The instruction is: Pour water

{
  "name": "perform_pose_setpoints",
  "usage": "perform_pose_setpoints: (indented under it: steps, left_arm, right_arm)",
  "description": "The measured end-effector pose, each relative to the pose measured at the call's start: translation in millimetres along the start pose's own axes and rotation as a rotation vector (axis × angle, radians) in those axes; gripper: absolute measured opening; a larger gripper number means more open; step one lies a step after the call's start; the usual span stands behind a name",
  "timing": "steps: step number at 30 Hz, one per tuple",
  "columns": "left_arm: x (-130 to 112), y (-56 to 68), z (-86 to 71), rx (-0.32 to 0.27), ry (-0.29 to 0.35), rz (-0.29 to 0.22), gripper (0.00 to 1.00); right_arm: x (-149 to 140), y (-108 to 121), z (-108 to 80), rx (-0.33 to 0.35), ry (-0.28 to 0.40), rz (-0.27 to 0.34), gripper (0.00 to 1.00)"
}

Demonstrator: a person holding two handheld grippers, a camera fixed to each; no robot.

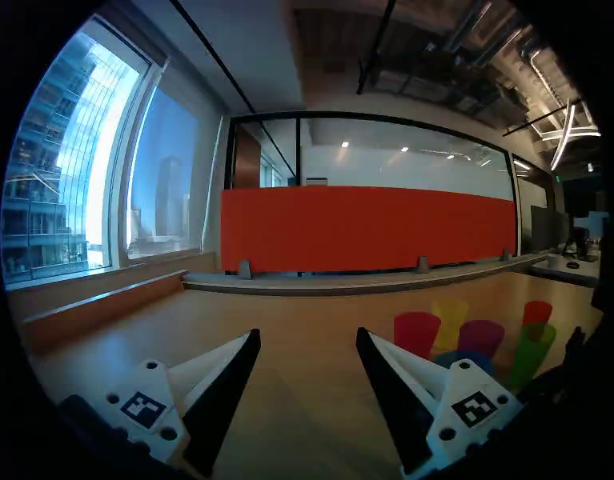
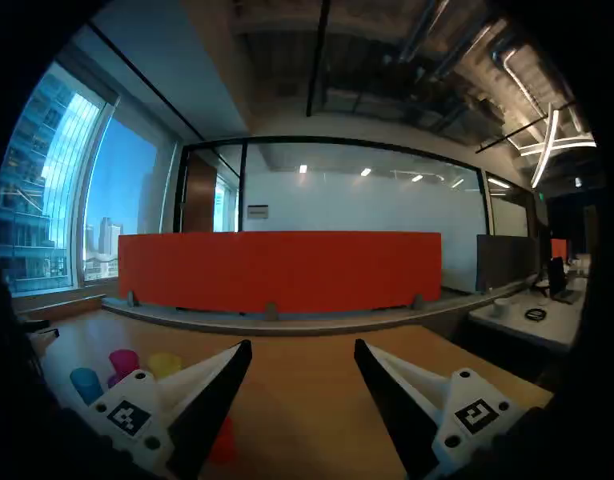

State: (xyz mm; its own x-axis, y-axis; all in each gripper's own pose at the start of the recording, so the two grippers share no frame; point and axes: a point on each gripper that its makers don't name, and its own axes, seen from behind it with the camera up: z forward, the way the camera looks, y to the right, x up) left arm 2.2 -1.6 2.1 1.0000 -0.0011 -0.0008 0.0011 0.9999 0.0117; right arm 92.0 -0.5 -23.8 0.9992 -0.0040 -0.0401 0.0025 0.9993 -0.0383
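Several translucent plastic cups stand in a cluster on the wooden desk. In the left gripper view I see a red cup [image 1: 416, 331], a yellow cup [image 1: 450, 317], a purple cup [image 1: 480, 337], a green cup [image 1: 532, 349] and a further red cup [image 1: 536, 311], right of and beyond my right finger. My left gripper [image 1: 308, 342] is open over bare desk. In the right gripper view a blue cup [image 2: 86, 384], a pink cup [image 2: 123, 363] and a yellow cup [image 2: 163, 364] show behind the left finger, a red cup [image 2: 222, 442] beside it. My right gripper [image 2: 302, 352] is open, holding nothing.
An orange divider panel [image 1: 367, 228] runs across the far edge of the desk [image 1: 307, 320]. Large windows [image 1: 66, 200] stand on the left. A neighbouring desk [image 2: 539, 316] with monitors and small items lies to the right.
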Motion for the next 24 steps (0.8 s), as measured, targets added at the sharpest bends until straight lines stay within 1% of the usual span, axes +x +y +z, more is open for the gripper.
perform_pose_setpoints:
  steps: [6, 12, 18, 24]
  left_arm:
    - [0.5, -0.5, -0.1, 0.0, 0.0, 0.001, 0.88]
    - [0.3, -0.4, 0.0, 0.0, 0.0, 0.0, 0.88]
    - [0.5, -0.3, -0.1, 0.0, 0.0, 0.001, 0.88]
    - [0.3, -0.3, 0.1, 0.0, 0.0, 0.001, 0.88]
  right_arm:
    - [-2.5, 1.5, -0.5, 0.002, 0.01, -0.035, 0.99]
    - [-14.7, 3.3, -0.3, -0.003, 0.017, -0.048, 0.99]
    - [-31.9, 0.6, 1.7, 0.015, 0.016, -0.016, 0.99]
    - [-40.2, -5.0, 3.6, 0.04, 0.034, 0.002, 0.99]
